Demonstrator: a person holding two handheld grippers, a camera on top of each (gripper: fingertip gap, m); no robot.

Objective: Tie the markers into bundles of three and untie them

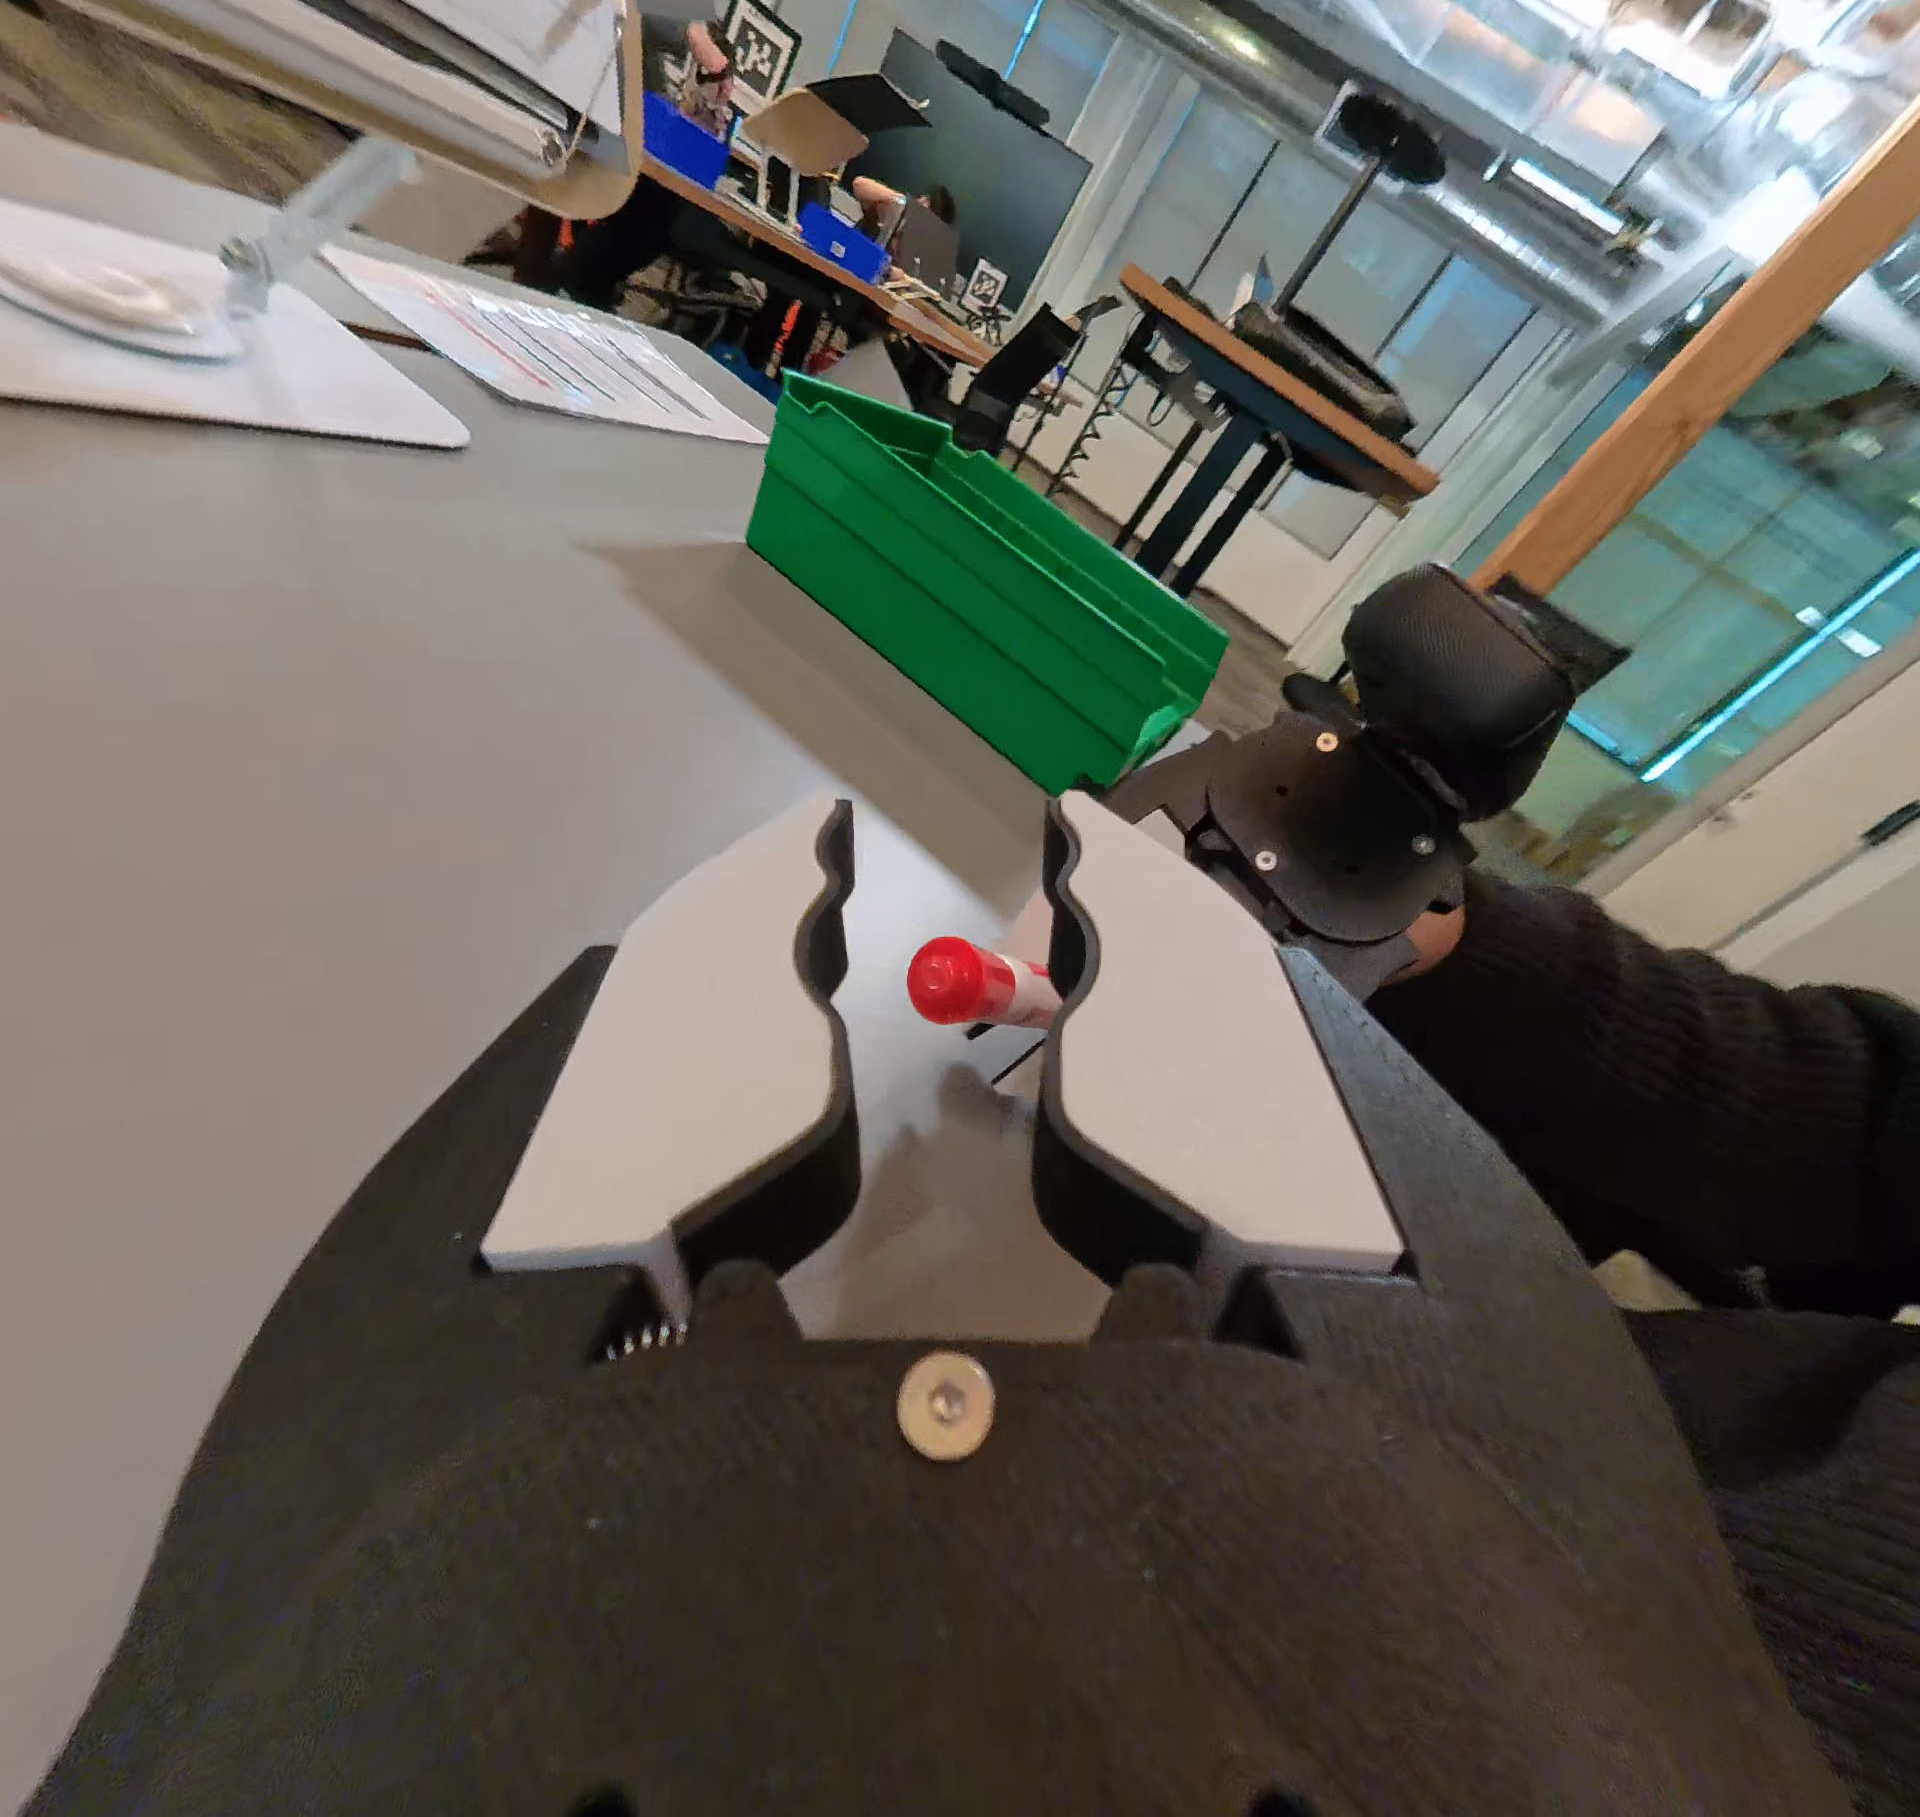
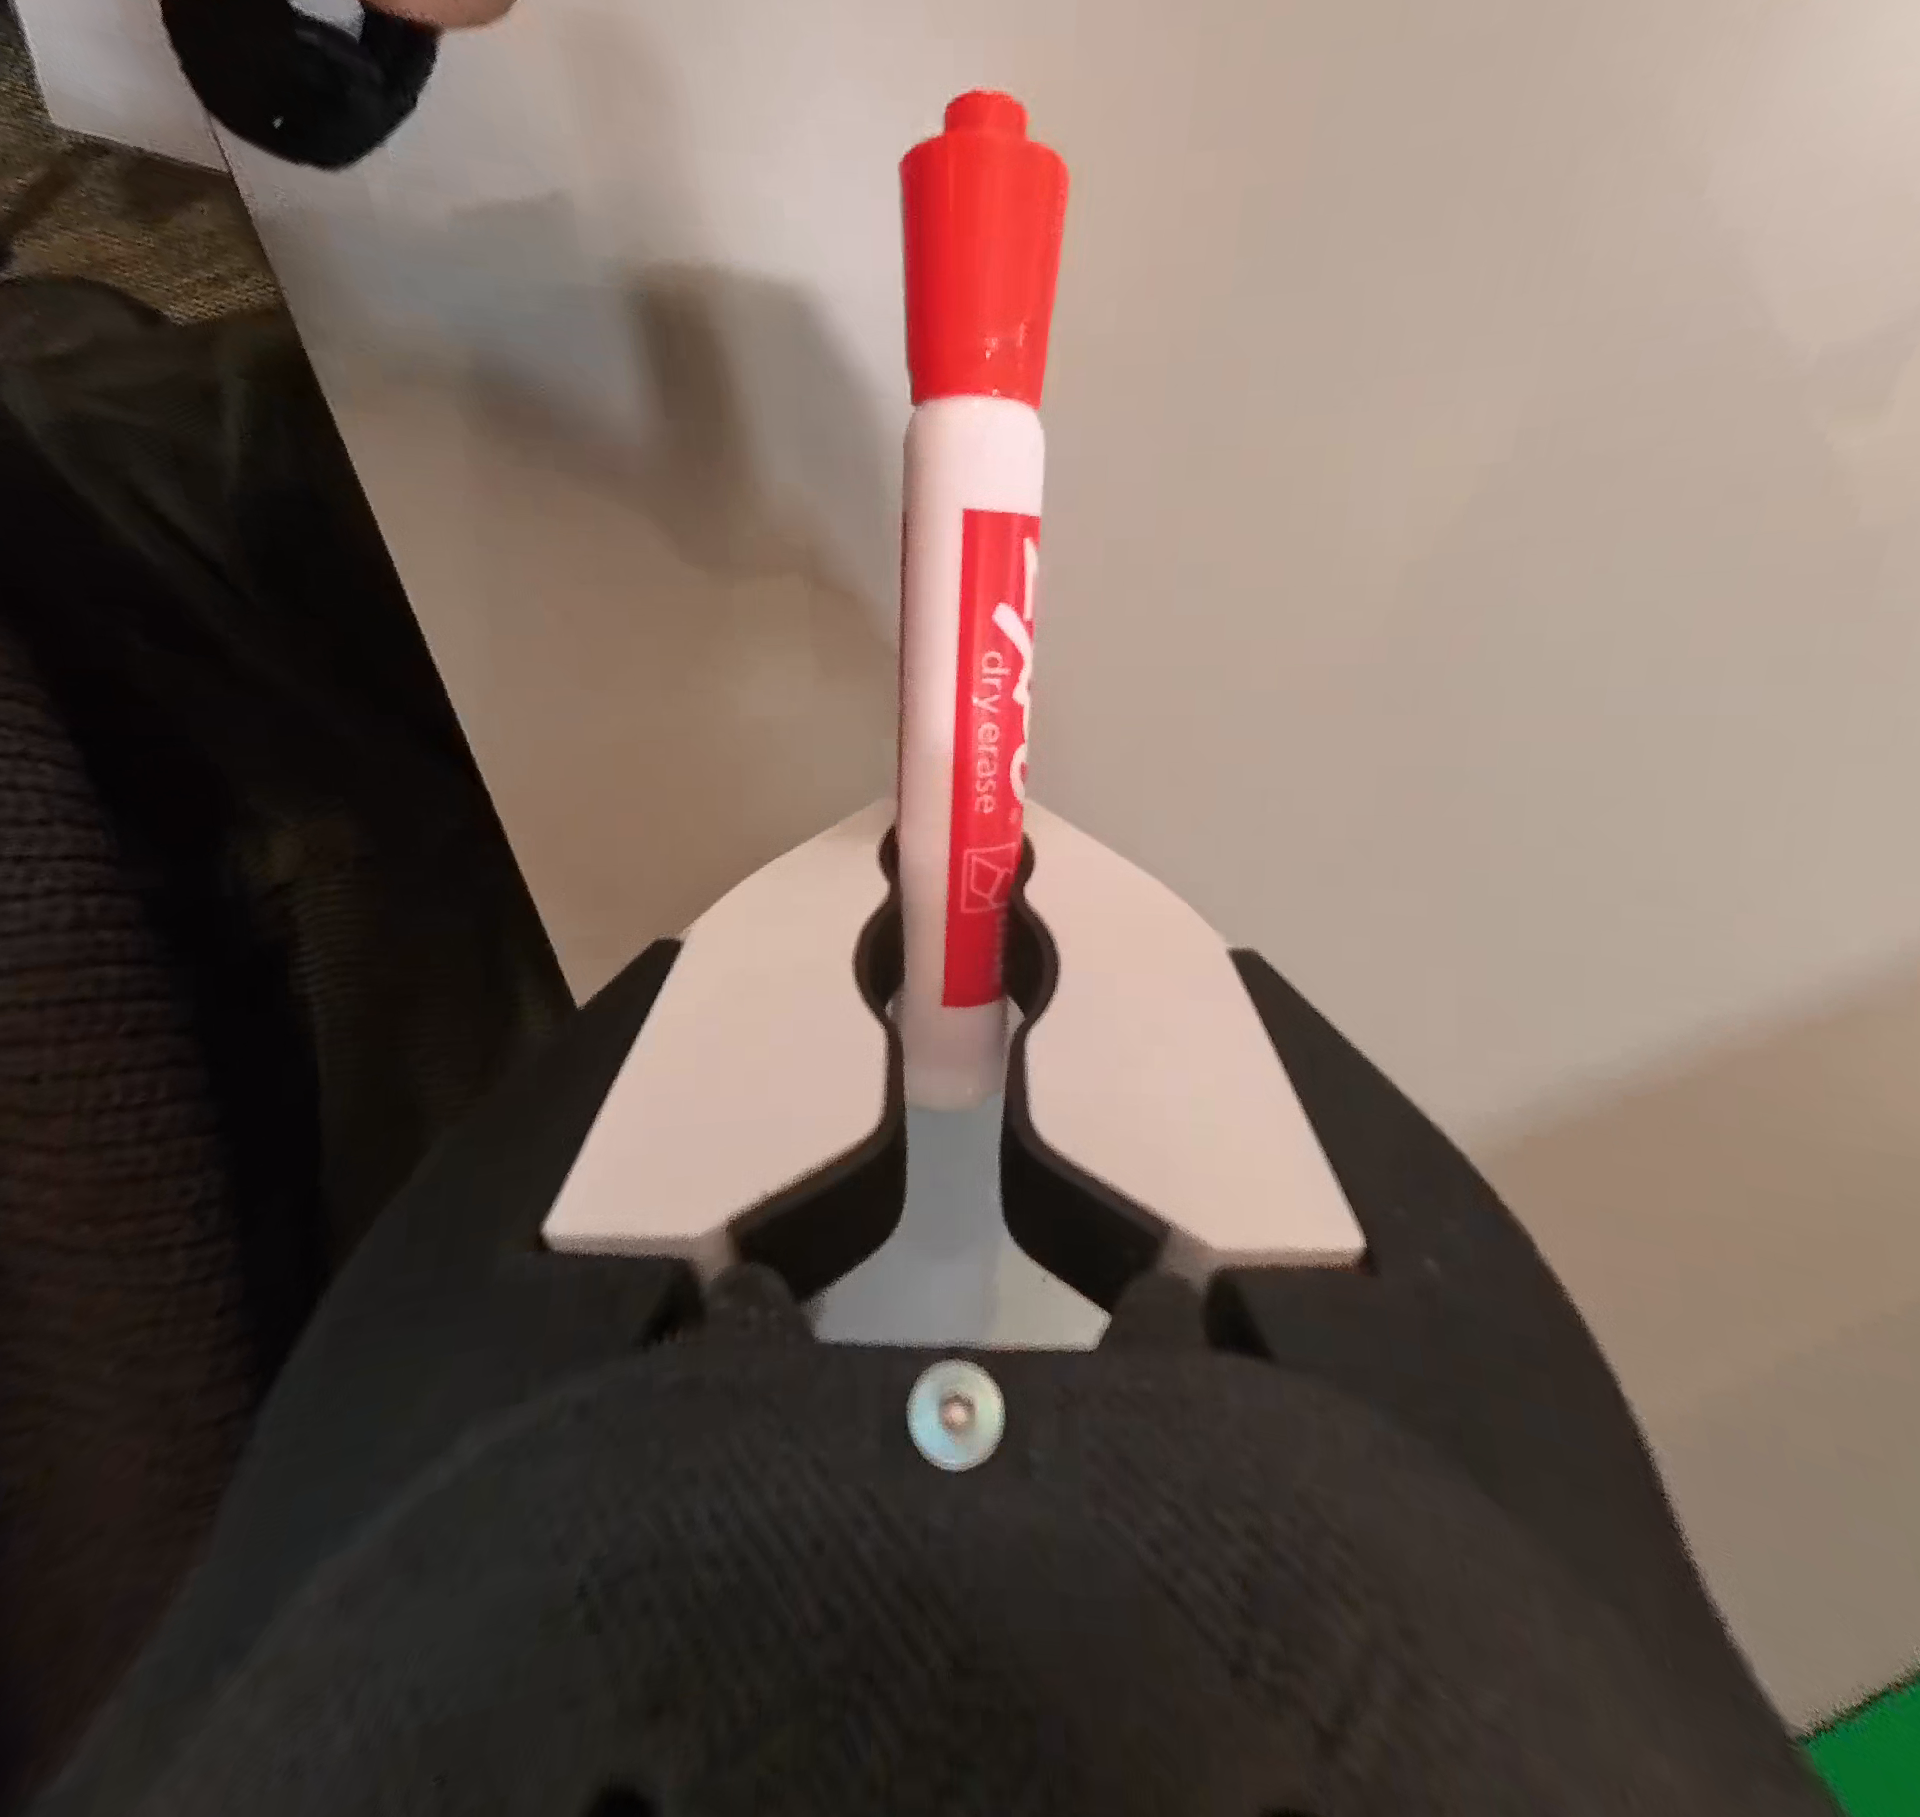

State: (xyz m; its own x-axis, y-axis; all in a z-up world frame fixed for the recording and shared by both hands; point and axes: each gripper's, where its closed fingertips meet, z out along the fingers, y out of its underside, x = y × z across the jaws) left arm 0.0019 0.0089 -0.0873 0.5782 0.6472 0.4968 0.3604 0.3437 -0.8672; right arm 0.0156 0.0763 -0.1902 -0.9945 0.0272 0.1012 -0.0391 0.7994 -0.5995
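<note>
Right tool (image 2: 954,936) pinching white-barrelled, red-capped marker pen (image 2: 971,562) by its tail, above pale grey tabletop (image 2: 1455,520). Left tool (image 1: 948,946) spread, near the cap. Green plastic bin (image 1: 966,583) farther off.

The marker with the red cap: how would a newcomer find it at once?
Start at the grey table with the green bin. In front of the bin, the right tongs clamp the marker by its white barrel. Its red cap is the only red thing there.
</note>
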